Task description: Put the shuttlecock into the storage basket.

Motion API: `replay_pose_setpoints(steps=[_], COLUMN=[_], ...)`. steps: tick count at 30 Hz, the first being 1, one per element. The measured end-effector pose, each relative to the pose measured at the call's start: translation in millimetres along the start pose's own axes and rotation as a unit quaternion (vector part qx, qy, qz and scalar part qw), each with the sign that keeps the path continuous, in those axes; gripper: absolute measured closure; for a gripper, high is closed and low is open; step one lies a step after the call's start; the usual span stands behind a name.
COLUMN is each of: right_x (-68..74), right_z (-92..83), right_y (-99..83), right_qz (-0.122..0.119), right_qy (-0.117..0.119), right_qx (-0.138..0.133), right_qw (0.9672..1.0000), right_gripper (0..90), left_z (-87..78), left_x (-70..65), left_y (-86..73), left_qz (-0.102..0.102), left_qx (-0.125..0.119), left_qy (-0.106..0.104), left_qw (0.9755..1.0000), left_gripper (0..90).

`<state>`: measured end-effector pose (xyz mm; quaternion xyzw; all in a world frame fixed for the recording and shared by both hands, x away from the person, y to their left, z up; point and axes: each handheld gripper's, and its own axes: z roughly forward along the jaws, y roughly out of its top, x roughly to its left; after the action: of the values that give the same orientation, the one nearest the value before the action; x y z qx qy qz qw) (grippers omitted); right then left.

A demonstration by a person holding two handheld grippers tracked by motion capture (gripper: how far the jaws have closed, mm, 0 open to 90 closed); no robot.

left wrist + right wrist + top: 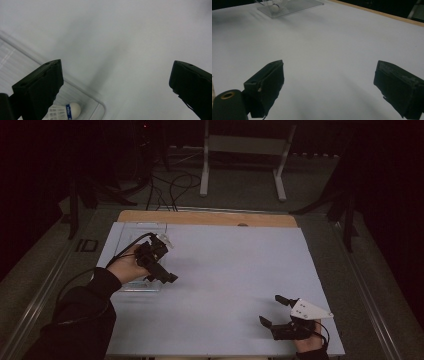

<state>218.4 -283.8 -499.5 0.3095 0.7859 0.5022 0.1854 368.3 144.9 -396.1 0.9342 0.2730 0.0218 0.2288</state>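
A clear plastic tray (131, 286) lies at the left of the white table. A white shuttlecock (66, 111) with a blue band rests inside the tray's corner (99, 101), just below my left jaw. My left gripper (166, 273) hovers over the tray's right edge, held by a hand in a dark sleeve; its jaws stand wide apart with nothing between them (116, 85). My right gripper (270, 309) sits near the front right of the table, open and empty (329, 85). Far off in the right gripper view, the tray (297, 5) and the shuttlecock (274, 7) appear at the top left.
A white sheet (225, 270) covers the tabletop, with a strip of wood (200, 217) bare along the far edge. Beyond it stand a white metal frame (245, 150) and loose cables (170, 187) on the floor.
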Motion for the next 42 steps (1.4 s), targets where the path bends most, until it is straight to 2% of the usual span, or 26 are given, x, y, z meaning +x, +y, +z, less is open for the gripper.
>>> replay_pose_setpoints(steps=[8,13,16,25,31,42], right_x=[-0.4,-0.1,-0.4,-0.7,-0.1,-0.3], right_z=[-0.4,-0.4,-0.5,-0.6,-0.5,-0.1], right_y=[0.0,0.3,0.2,0.3,0.8,0.4], right_qz=[0.000,-0.001,0.000,0.000,-0.001,-0.001], right_qy=[0.000,-0.001,0.000,0.000,-0.002,-0.001], right_qx=[0.000,-0.001,-0.001,-0.001,0.000,0.001], right_qw=[1.0000,1.0000,1.0000,1.0000,1.0000,1.0000], right_gripper=[9.6,9.6,9.6,9.6,9.6,9.6], left_z=[4.4,8.6,11.5,19.5,27.5,43.7], left_x=[-12.6,-23.8,-29.4,-42.8,-52.5,-60.9], left_y=[8.8,15.2,18.8,24.3,25.6,19.1], left_qz=[0.016,0.038,0.048,0.064,0.079,0.084], left_qx=[-0.017,-0.019,-0.021,-0.031,-0.034,-0.039], left_qy=[-0.018,-0.028,-0.030,-0.040,-0.037,-0.044], left_qw=[0.9996,0.9987,0.9982,0.9967,0.9956,0.9948], left_gripper=[0.2,0.2,0.2,0.2,0.2,0.2])
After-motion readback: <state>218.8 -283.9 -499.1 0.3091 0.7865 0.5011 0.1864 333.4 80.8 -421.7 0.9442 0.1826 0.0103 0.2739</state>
